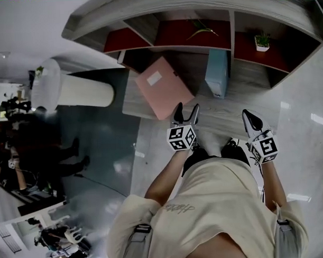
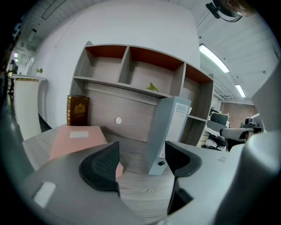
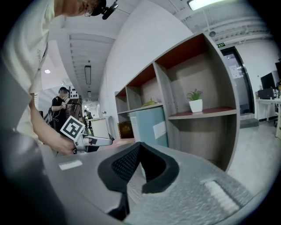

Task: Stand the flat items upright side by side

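So the blue binder (image 1: pixel 218 73) is already standing upright on the wooden desk (image 1: pixel 224 117), spine facing out. The pink folder (image 1: pixel 162 87) is lying flat to the left of the binder with a strip of bare desk between them. Further left of the binder, past the folder, a brown book (image 2: pixel 77 110) stands against the back panel (only the left gripper view shows it properly). The left gripper (image 1: pixel 186 110) sits in front of the binder and a bit to its left, with the jaws spread wide and nothing between them, just desk showing through the gap. The right gripper (image 1: pixel 249 119) is in front of the binder on its right side, with the jaws pressed together and empty. A small potted plant (image 1: pixel 262 41) sits in the cubby up and to the right of the binder.
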A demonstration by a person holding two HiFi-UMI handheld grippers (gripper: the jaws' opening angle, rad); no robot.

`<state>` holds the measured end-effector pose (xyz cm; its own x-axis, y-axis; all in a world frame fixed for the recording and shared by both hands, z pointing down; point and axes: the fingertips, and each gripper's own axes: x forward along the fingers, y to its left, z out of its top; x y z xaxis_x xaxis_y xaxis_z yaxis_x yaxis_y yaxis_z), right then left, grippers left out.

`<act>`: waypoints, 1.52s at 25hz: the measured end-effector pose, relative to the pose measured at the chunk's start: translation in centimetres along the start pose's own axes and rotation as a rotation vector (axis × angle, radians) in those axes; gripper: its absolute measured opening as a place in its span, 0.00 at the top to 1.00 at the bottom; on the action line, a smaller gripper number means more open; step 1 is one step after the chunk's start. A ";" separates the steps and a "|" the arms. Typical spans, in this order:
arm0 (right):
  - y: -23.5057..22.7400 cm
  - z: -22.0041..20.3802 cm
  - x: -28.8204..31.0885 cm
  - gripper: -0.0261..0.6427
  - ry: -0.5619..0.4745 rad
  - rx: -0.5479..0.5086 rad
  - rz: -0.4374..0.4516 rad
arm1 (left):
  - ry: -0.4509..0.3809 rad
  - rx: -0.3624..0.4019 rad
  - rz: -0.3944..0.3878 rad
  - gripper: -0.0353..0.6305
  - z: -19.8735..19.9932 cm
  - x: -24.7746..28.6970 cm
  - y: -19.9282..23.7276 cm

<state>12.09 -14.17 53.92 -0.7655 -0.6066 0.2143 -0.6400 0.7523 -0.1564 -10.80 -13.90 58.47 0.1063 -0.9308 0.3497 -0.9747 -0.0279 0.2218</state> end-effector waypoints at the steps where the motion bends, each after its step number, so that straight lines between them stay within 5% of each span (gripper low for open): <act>1: 0.9 0.3 0.7 0.96 0.001 -0.006 0.004 | -0.006 -0.010 0.004 0.43 0.0 -0.6 1.0; 6: 5.4 1.4 4.2 0.96 -0.009 0.059 0.003 | -0.028 -0.030 0.001 0.43 0.7 -4.1 5.6; 15: 13.9 2.4 10.7 0.95 -0.013 -0.007 0.014 | -0.034 -0.020 -0.044 0.43 1.2 -8.2 14.4; 21: 17.5 3.3 14.1 0.83 -0.013 -0.039 -0.016 | -0.042 -0.035 -0.064 0.43 1.7 -9.4 19.4; 29: 19.5 2.1 18.5 0.60 0.122 -0.059 0.053 | -0.036 -0.147 -0.028 0.43 1.2 -9.4 23.6; 38: 17.6 -2.3 26.0 0.59 0.296 -0.056 0.127 | 0.084 -0.248 -0.029 0.42 -0.5 -7.0 25.5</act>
<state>-18.87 -16.11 59.00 -0.7815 -0.4120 0.4686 -0.5294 0.8353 -0.1484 -36.26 -7.86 62.12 0.1597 -0.8973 0.4116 -0.8941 0.0453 0.4457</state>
